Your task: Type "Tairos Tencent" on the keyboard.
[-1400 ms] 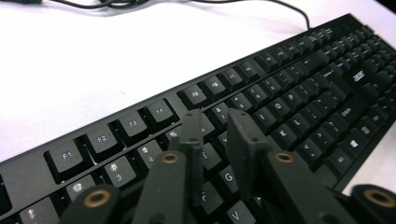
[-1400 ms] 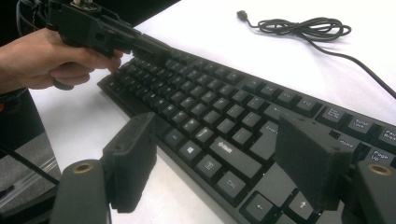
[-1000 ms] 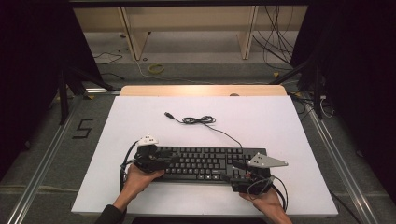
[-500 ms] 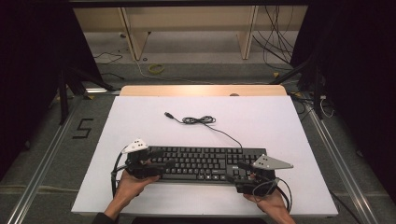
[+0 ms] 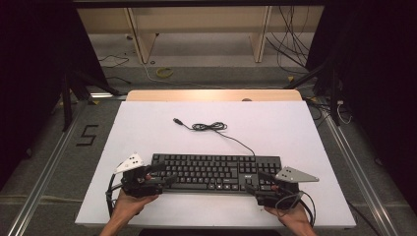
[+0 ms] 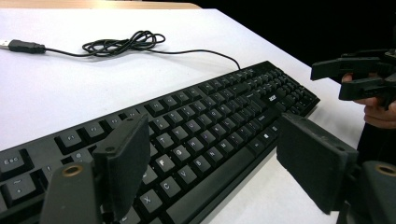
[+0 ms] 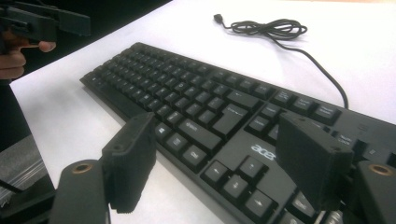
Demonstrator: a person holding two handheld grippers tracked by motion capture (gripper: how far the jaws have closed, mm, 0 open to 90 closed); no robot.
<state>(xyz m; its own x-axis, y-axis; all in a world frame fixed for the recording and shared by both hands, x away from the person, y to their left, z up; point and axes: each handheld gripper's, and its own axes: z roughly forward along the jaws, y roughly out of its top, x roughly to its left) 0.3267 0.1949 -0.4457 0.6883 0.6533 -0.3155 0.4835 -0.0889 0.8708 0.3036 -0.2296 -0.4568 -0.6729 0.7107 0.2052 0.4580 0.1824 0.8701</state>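
One black keyboard (image 5: pixel 215 172) lies flat on the white worktop (image 5: pixel 147 132), near its front edge and square to it; its single cable (image 5: pixel 211 127) trails toward the back, loosely coiled partway along and ending in a free plug, so nothing tethers it. By its look it is a stiff, light plastic slab that should lift or slide as one piece without flexing; the keys give under pressure and make a poor purchase, so the short ends of the frame, or the front lip below the bottom key row, are the places to take hold, one at each end to keep it level; the cable will drag behind and could snag if the board is swung round.

The left claw (image 5: pixel 169 178) sits at the keyboard's left end with its jaws apart; they have just been opening, and in the left gripper view (image 6: pixel 210 154) one pad hangs over the keys and the other off the front edge, neither pressing on anything. The right claw (image 5: pixel 253 183) rests at the right end, likewise spread, straddling the arrow keys in the right gripper view (image 7: pixel 215 158) without gripping.

Count: one keyboard, one cable, two claws, two hands.
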